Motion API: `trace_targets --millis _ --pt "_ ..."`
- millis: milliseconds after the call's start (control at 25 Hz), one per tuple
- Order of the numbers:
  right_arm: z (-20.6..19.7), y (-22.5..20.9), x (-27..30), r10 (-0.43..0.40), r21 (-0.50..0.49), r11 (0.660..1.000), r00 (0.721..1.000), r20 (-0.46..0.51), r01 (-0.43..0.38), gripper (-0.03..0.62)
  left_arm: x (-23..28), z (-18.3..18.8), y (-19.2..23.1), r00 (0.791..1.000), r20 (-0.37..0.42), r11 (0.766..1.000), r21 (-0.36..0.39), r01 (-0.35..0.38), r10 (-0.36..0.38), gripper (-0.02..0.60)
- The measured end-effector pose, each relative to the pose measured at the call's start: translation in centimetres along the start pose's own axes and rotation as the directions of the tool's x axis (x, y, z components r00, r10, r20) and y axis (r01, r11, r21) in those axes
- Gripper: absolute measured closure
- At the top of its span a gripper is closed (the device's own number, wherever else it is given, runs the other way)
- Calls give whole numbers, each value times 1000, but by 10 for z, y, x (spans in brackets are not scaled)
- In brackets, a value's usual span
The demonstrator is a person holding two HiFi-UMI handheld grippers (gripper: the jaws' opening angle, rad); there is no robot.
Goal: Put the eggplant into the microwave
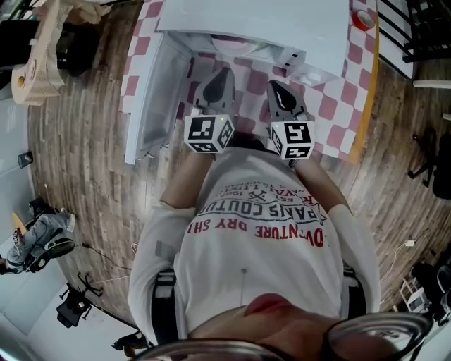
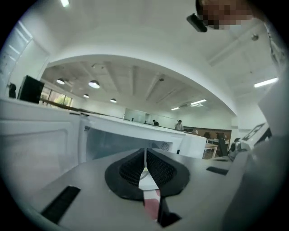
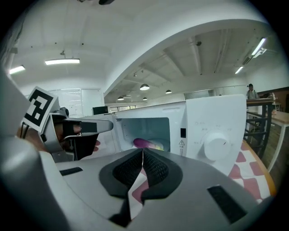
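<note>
Pointing toward the white microwave (image 1: 254, 21), the left gripper (image 1: 222, 76) and the right gripper (image 1: 278, 88) are side by side in the middle of the head view. The microwave door (image 1: 151, 92) stands open at the left, over the pink-checked tabletop (image 1: 331, 106).

In the left gripper view, the jaws are pressed together, with nothing between them.

In the right gripper view, the jaws are also together and empty. The purple eggplant (image 3: 143, 143) lies inside the microwave, at the frame's centre.

1. Head view looks steeply down from above the person onto the microwave (image 1: 254, 17).
2. Left gripper view looks roughly level, close to the microwave's (image 2: 135, 128) open front.
3. Right gripper view faces that same open front (image 3: 144, 131), nearly level, also near.
</note>
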State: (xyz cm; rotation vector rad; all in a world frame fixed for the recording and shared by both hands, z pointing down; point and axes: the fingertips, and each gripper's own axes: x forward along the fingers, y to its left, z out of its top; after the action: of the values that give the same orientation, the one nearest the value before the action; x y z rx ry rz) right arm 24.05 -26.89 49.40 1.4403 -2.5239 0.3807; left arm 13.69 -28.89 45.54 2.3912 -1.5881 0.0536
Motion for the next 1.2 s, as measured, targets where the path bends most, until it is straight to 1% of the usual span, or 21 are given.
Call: trace_targets --millis 80,200,320,440,520,600,680,880,1040,1200 --pt "10 2 -4 -17 -11 1000 1000 19 17 568 -3 7 -6 1000 4 998 51 28 -29 545" --pt "20 5 -8 -44 -27 999 998 41 45 568 -2 7 -14 995 -24 994 47 95 -94 543" --pt "28 9 -7 -70 -28 997 996 51 71 568 -1 8 -24 984 -44 983 60 175 -172 543" --pt "35 14 -7 -94 -36 995 993 69 97 568 -3 12 -28 977 -46 975 66 211 -208 543" --pt "38 17 -8 -115 -47 992 990 77 119 568 -4 15 -26 976 -40 975 54 217 -215 544" --pt "38 19 -8 -135 -51 989 988 80 140 568 -7 17 -19 978 -26 978 15 207 -207 544" --pt "38 20 -9 -150 -54 986 985 83 155 568 -10 18 -13 980 -21 981 -4 196 -196 543" --pt "42 24 -10 -176 -52 982 979 102 182 568 -16 18 -10 979 -22 979 3 202 -202 543" --pt "46 28 -9 -180 -57 981 978 108 186 568 -19 21 -8 977 -15 977 0 212 -212 543" --pt "43 31 -12 -184 -44 981 976 114 190 568 -23 20 -11 972 -15 972 -6 236 -236 543"
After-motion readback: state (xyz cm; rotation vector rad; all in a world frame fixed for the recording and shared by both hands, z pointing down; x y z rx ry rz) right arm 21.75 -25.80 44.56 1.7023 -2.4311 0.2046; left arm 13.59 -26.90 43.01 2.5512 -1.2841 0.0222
